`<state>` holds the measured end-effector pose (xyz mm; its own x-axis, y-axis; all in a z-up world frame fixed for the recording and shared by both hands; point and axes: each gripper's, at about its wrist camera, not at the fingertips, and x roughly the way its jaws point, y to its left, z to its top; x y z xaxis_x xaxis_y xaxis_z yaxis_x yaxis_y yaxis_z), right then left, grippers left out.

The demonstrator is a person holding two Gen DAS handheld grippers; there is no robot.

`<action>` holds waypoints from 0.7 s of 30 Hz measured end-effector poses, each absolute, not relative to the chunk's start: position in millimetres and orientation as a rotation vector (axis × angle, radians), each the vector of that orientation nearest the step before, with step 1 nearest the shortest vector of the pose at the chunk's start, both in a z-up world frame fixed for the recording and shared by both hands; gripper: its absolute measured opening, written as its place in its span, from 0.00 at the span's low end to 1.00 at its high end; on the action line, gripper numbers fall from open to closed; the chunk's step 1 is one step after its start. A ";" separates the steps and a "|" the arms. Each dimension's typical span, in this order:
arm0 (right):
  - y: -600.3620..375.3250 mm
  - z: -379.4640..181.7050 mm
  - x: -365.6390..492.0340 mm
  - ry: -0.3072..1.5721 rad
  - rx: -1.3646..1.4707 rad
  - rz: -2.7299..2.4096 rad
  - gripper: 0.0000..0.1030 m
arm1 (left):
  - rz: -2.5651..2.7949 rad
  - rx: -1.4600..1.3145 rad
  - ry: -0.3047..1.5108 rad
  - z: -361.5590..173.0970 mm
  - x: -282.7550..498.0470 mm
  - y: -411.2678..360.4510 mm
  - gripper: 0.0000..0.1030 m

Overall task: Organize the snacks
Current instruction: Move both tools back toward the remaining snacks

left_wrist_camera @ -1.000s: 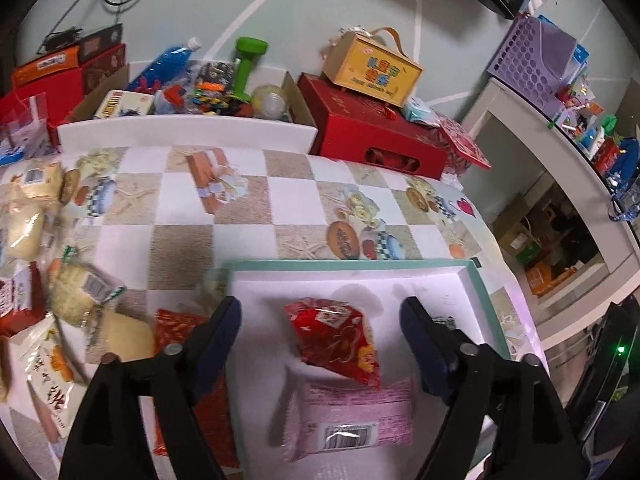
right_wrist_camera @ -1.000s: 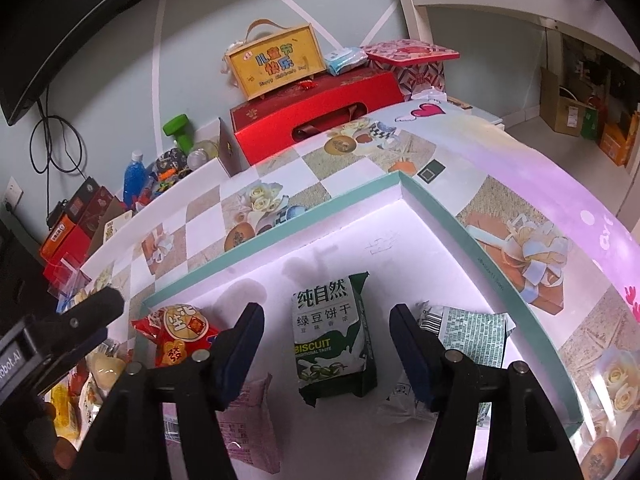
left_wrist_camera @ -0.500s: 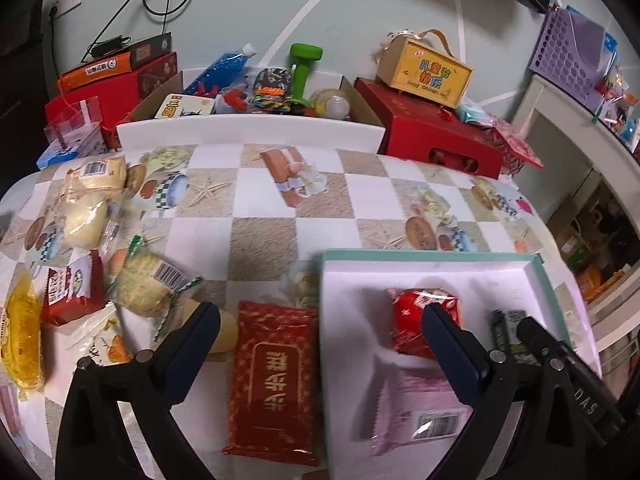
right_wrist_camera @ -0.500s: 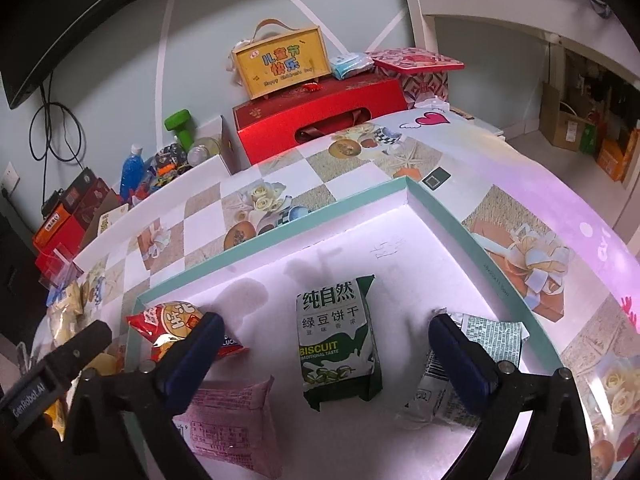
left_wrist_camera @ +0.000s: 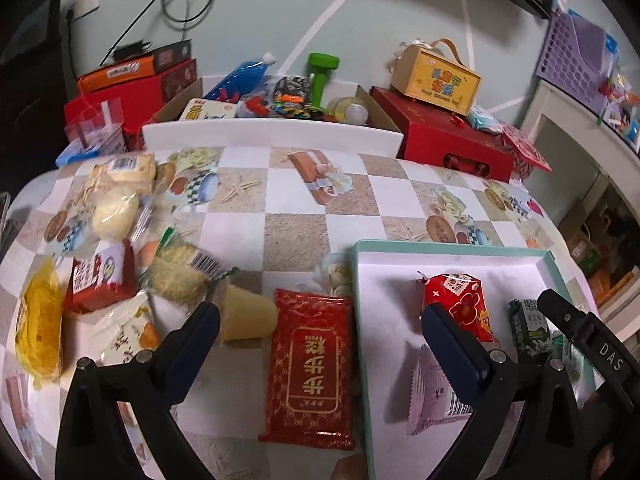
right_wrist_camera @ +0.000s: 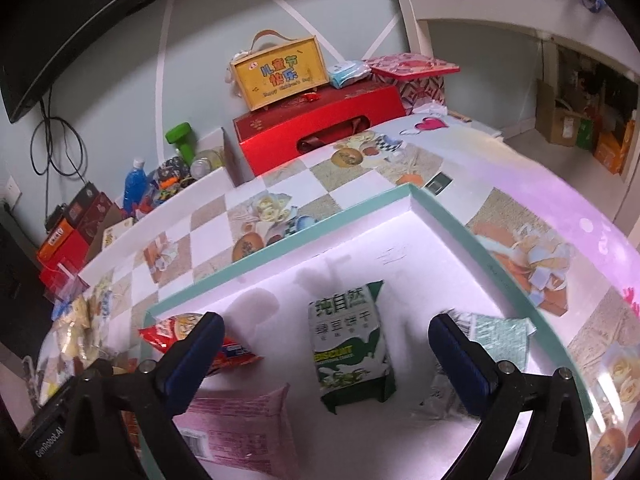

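Red and shiny, the long snack packet [left_wrist_camera: 310, 372] lies flat on the checkered tablecloth [left_wrist_camera: 294, 240], just beside the teal-edged tray [left_wrist_camera: 448, 245] but not in it. The left gripper [left_wrist_camera: 320, 334] hangs over it with its fingers spread wide and nothing in them. The right gripper [right_wrist_camera: 326, 344] is spread wide too — it hovers over the green biscuit pack [right_wrist_camera: 348, 344] inside the tray, holding nothing. A red pouch [left_wrist_camera: 460, 306] and a pink wrapper [right_wrist_camera: 240, 426] lie in the tray as well. More snacks wait in a pile [left_wrist_camera: 108, 264] on the left. The red packet looks flat and slippery, so the fingers could slide off — or bump the pale cone-shaped snack [left_wrist_camera: 244, 316] touching it.
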<state>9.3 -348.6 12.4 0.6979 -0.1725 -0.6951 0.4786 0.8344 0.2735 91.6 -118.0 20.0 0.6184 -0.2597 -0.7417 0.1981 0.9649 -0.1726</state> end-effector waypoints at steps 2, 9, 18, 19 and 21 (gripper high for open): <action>-349.5 12.3 8.2 0.684 0.519 -0.327 1.00 | -0.260 -0.070 0.834 24.5 85.9 -113.8 0.98; -331.3 17.8 15.4 0.689 0.506 -0.277 1.00 | -0.289 -0.070 0.846 31.9 78.8 -102.7 0.98; -303.1 29.7 21.6 0.634 0.491 -0.206 1.00 | -0.241 -0.094 0.794 41.0 67.7 -71.3 0.98; -297.8 31.4 23.6 0.626 0.485 -0.195 1.00 | -0.235 -0.101 0.787 42.6 67.7 -66.3 0.98; -287.4 34.3 26.2 0.613 0.471 -0.177 1.00 | -0.216 -0.109 0.780 45.1 67.7 -55.7 0.98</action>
<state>26.2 -287.4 34.3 0.8067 -0.0219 -0.5906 0.2958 0.8801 0.3714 67.7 -55.7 45.1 0.6904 -0.2334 -0.6848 0.1531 0.9722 -0.1770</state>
